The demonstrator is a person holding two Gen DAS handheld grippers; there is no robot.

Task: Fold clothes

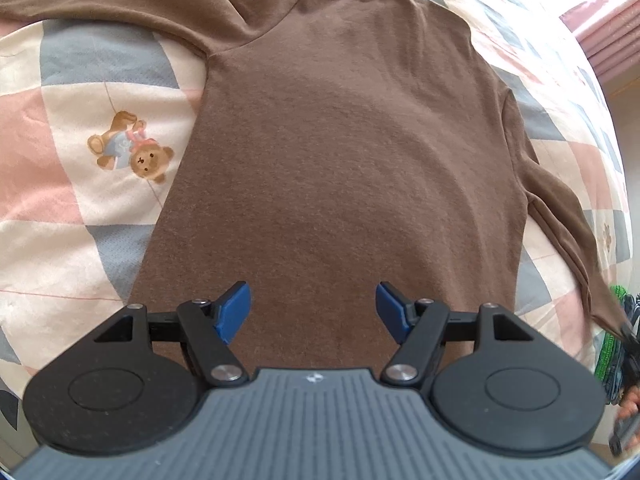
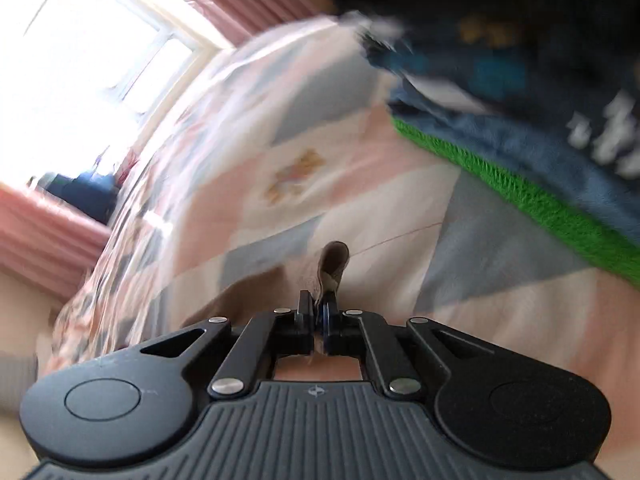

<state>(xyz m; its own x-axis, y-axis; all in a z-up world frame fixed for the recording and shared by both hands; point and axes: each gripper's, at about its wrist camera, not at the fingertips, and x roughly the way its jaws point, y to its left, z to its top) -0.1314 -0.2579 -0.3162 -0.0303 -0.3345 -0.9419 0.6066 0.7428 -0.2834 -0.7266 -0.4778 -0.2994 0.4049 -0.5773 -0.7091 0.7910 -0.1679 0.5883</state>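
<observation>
**Right tool has the cuff, left tool waits over the hem**

Right tool [image 2: 319, 312] first: we see its jaws pressed together on a small tongue of brown cloth, the cuff [image 2: 334, 262] of a sleeve, which sticks up past the tips. That view is smeared with motion, so we judge this tool is travelling with the cuff in its grip. Beneath it lies the patchwork bedspread [image 2: 472, 236], and to its right a blue and green garment [image 2: 520, 168], too blurred for us to say more.

Left tool [image 1: 311, 316] holds nothing; its blue pads [image 1: 234, 312] stand wide apart, poised above the lower part of the brown sweater [image 1: 340, 140]. We cannot tell whether they touch the cloth.

The sweater lies flat on the bed, collar away from us, one sleeve [image 1: 100, 0] stretched out to the left across the top. The other sleeve [image 1: 560, 216] runs down the right side, its end drawn taut toward the right edge of the view, where part of a hand [image 1: 630, 404] shows.

We take the step in hand to be the sleeve fold. The next move, as we judge it, calls for carrying the cuff across onto the body of the sweater and laying it flat, while the left tool pins the body so that nothing drags. Pulling too hard could skew the whole garment.
</observation>
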